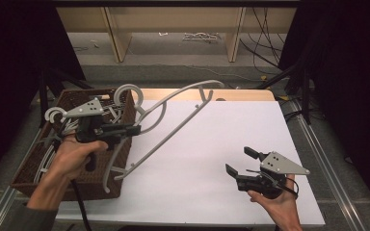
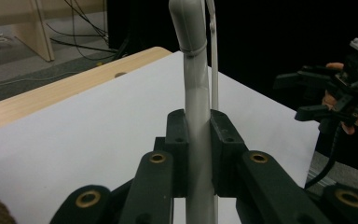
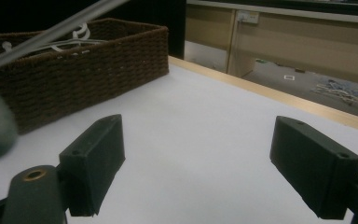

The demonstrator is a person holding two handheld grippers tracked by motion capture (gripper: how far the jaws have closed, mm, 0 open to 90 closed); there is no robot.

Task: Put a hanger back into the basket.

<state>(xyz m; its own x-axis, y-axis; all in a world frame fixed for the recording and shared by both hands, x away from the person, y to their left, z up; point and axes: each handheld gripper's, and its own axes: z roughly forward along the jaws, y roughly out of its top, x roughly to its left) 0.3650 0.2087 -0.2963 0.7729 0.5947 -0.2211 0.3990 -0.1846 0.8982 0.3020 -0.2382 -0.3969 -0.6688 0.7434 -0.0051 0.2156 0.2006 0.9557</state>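
Observation:
A grey plastic clothes hanger (image 1: 173, 113) is held up over the left side of the white table (image 1: 212, 144), its long bar slanting down toward the basket. My left gripper (image 1: 134, 129) is shut on the hanger (image 2: 196, 102) near its hook end; both pads press the grey bar. The brown wicker basket (image 1: 70, 178) at the left holds several more grey hangers (image 1: 58, 130). My right gripper (image 1: 241, 161) hovers open at the table's right front, nothing between its jaws (image 3: 200, 163). It also appears far right as the right gripper (image 2: 307, 95) in the left gripper view.
A wooden table edge (image 1: 241, 94) runs along the back of the white surface. Cables (image 1: 265, 43) lie on the floor beyond, near wooden furniture legs (image 1: 118, 33). The basket (image 3: 74, 79) stands left of the right gripper.

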